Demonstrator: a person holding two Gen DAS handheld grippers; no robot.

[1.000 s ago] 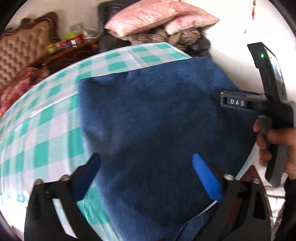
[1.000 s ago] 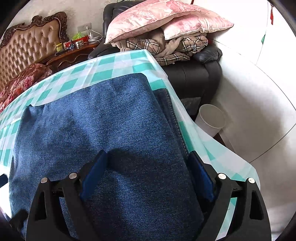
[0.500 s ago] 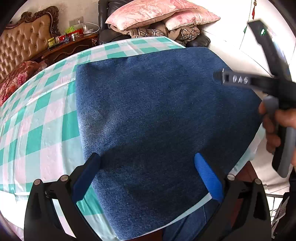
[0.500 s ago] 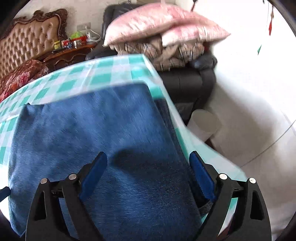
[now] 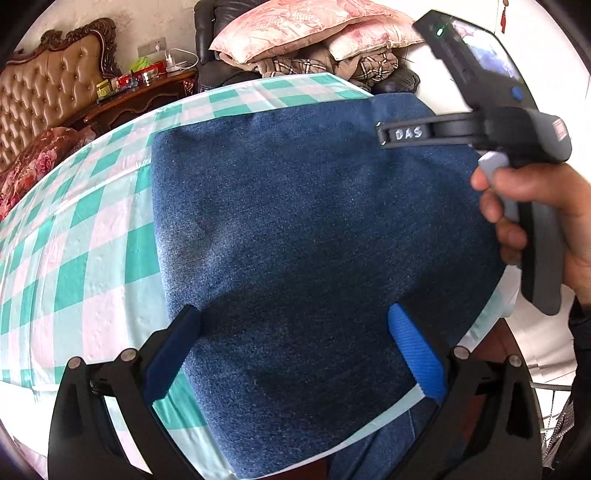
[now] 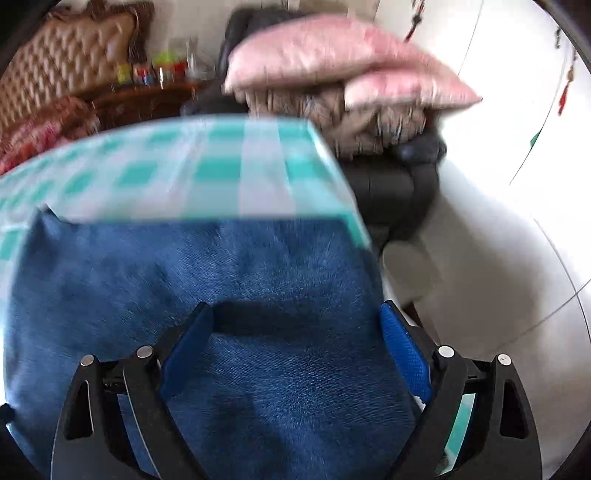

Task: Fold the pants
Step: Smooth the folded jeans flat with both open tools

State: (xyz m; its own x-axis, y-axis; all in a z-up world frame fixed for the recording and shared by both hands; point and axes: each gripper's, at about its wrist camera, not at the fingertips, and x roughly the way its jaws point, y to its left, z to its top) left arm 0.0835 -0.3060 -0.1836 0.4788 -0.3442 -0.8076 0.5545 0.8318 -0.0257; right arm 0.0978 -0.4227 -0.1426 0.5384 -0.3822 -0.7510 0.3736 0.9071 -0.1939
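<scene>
**Folded denim lies on the checked table, both claws spread wide above it**

Left wrist view: the left gripper (image 5: 293, 345) has its two blue pads far apart and holds nothing; the pants (image 5: 314, 236) fill the gap between them. The pants are a flat, folded block of dark blue denim lying on the table (image 5: 92, 236), which is covered by a green, pink and white checked cloth. The denim covers the table's right side, reaching close to the far right corner and running out to the right edge, while the left part of the cloth is bare. At the near edge some denim hangs down past the cloth. The right gripper (image 5: 384, 133), seen from the side with a white "DAS" label, is over the far right part of the pants, its handle in the person's right hand (image 5: 535, 218); from here I cannot tell its opening. Beyond the table stand a tufted headboard (image 5: 48, 96), a dark wooden side table (image 5: 147, 92) with small items, and pink pillows (image 5: 306, 26) piled on plaid blankets.

Right wrist view: the picture is motion-blurred. The right gripper (image 6: 295, 339) has its blue pads set wide apart, gripping nothing, with the pants (image 6: 207, 280) beneath and between them. Bare checked cloth shows beyond the denim's far edge. A dark armchair (image 6: 391, 184) sits past the table's far right corner, under the pillows.
</scene>
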